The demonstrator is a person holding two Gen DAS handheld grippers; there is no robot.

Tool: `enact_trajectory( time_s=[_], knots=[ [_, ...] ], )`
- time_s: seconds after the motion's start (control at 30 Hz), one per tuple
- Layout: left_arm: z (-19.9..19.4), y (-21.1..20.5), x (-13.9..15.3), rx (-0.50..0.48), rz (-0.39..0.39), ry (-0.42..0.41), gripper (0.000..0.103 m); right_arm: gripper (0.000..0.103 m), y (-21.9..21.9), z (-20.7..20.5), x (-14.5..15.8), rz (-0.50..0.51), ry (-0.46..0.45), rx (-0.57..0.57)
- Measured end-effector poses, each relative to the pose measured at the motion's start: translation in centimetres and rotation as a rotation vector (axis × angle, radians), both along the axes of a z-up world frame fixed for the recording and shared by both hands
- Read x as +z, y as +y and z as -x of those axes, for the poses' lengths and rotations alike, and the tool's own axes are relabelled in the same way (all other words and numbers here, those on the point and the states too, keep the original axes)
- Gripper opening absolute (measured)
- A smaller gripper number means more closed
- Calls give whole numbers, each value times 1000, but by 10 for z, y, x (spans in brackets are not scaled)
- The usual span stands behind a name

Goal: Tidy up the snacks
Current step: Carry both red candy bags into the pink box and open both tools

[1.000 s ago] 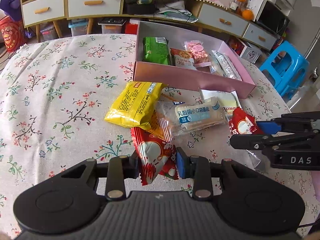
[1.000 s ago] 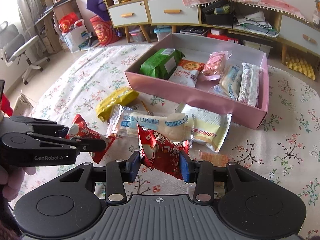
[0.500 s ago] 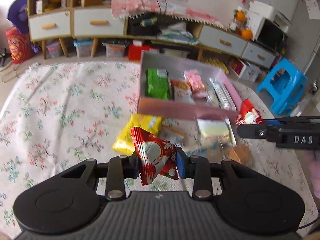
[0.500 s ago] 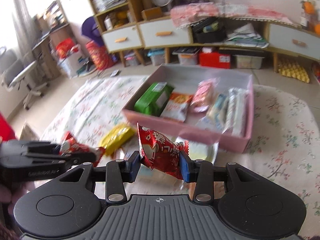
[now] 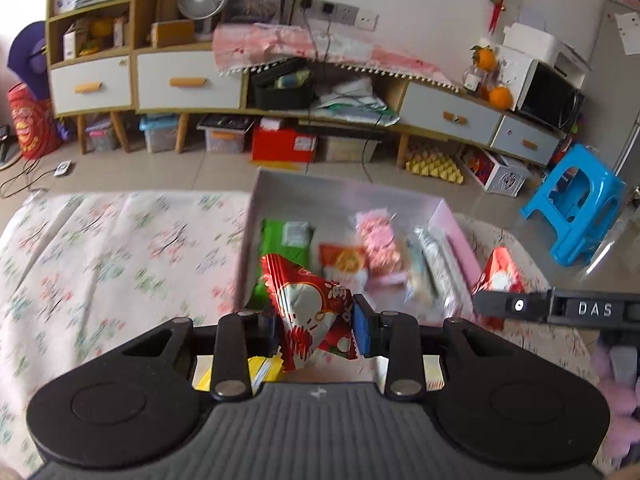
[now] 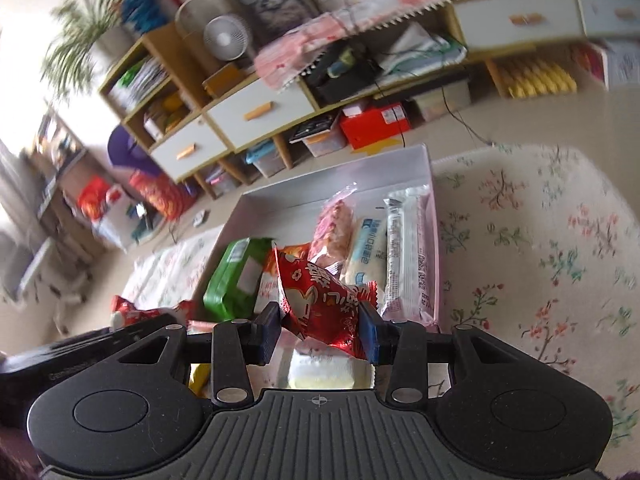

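Observation:
My left gripper (image 5: 316, 330) is shut on a red snack packet (image 5: 310, 312) and hangs in front of the pink box (image 5: 460, 236). Inside the box lie a green packet (image 5: 282, 238), an orange packet (image 5: 344, 258), a pink packet (image 5: 380, 240) and silver bars (image 5: 432, 252). My right gripper (image 6: 320, 334) is shut on a second red snack packet (image 6: 324, 300), held over the near end of the pink box (image 6: 332, 184). The right gripper's finger (image 5: 516, 304) with its red packet (image 5: 498, 272) shows at the right of the left wrist view. The left gripper's red packet (image 6: 136, 314) shows low left in the right wrist view.
The box sits on a floral tablecloth (image 5: 100, 264). A yellow packet (image 5: 260, 368) and a pale packet (image 6: 320, 374) lie under the grippers. A blue stool (image 5: 572, 204) stands to the right. Low cabinets (image 5: 192, 84) and storage bins line the far wall.
Both grippers have lifted off the table with their red packets and moved toward the pink box. The right gripper has rolled, so its view is tilted.

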State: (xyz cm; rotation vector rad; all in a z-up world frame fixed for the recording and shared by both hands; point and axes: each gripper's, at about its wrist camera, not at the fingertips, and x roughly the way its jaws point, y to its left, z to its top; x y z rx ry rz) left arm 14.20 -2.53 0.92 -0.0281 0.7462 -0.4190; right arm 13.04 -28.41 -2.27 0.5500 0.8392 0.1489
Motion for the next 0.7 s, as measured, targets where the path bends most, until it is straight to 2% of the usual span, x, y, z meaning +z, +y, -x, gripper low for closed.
enact_trajectory(
  time_s=[0.07,0.13,0.23,0.43,0.7],
  knots=[
    [-3,-6,-5,5,21,-19,32,40,-5,-3,-5,-26,-3,-23],
    [-7,-7,-12,25,65,11,32,40,-9,-4,-8,-26,-12,-44],
    [-13,-12,-19,49,92,43,32,40,-13,-8,-15,-32,-4,-72],
    [-19,-19,-29,58,73,48,32,43,-17,-14,-23,-53,5,-81],
    [-18,-20,-27,68,43,33,52,45,-18,-13,-22,-56,12,-73]
  ],
)
